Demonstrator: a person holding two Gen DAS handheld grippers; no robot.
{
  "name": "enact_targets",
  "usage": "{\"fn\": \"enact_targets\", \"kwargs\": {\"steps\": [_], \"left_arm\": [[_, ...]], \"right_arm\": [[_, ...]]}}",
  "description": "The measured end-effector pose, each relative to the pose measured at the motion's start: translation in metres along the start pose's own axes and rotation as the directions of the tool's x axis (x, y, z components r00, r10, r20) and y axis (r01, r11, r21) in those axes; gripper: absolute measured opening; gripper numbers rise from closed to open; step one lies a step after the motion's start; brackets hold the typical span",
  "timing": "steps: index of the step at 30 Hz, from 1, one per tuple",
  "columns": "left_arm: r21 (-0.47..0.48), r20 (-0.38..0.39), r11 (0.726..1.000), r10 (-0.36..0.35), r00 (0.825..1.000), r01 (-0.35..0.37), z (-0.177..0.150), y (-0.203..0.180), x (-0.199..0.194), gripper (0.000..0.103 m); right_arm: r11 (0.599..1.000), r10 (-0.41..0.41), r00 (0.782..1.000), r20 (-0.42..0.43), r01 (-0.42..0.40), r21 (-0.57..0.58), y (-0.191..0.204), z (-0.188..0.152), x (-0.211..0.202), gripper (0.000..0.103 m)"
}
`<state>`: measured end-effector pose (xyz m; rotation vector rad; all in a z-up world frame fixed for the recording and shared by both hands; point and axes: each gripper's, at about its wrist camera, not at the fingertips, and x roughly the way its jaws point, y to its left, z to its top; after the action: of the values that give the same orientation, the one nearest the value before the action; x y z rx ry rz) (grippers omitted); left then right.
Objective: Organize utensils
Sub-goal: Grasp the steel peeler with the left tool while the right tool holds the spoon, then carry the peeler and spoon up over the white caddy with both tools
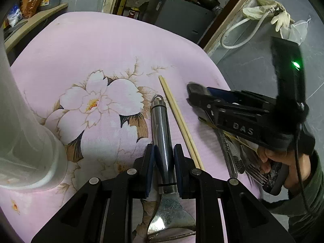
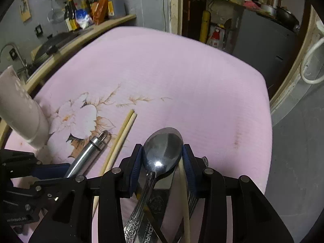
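My left gripper [image 1: 164, 160] straddles the steel handle of a metal spatula [image 1: 162, 135] lying on the pink flowered table [image 1: 121, 50]; the jaws stand just off the handle on both sides. A pair of wooden chopsticks [image 1: 178, 119] lies right of it. My right gripper [image 2: 163, 158] has its jaws around the bowl of a steel spoon [image 2: 162, 149], above a pile with a knife [image 2: 149, 228], a fork and a chopstick [image 2: 184, 198]. The spatula handle [image 2: 89, 151] and chopsticks [image 2: 121, 137] also show in the right wrist view.
A translucent white plastic holder [image 1: 24, 133] stands at the table's left; it also shows in the right wrist view [image 2: 20, 109]. A shelf with bottles [image 2: 89, 6] is behind the table. Grey floor [image 2: 293, 162] lies past the table's right edge.
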<state>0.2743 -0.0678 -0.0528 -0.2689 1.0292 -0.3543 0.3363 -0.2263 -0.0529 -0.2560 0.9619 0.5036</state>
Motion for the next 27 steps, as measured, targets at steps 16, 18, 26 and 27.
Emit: {"fn": "enact_targets", "kwargs": {"steps": [16,18,26,27], "left_arm": [[0.071,0.036,0.997,-0.002,0.999,0.0,-0.004,-0.015,-0.007,0.015],[0.092,0.097,0.996,-0.006,0.995,-0.003,-0.011,-0.019,-0.019,0.015],[0.12,0.376,0.993,-0.029,0.926,-0.018,-0.038,-0.017,-0.08,0.015],[0.118,0.4,0.993,-0.026,0.916,-0.023,-0.04,-0.017,-0.086,0.015]], "right_arm": [[0.996,-0.064,0.931,0.358,0.08,-0.028,0.025,-0.043,-0.072,0.037],[0.995,-0.077,0.912,0.404,0.095,-0.025,0.031,-0.05,-0.081,0.037],[0.988,-0.139,0.793,0.594,0.154,0.025,0.055,-0.079,-0.121,0.037],[0.986,-0.147,0.772,0.618,0.161,0.034,0.059,-0.082,-0.126,0.037]]}}
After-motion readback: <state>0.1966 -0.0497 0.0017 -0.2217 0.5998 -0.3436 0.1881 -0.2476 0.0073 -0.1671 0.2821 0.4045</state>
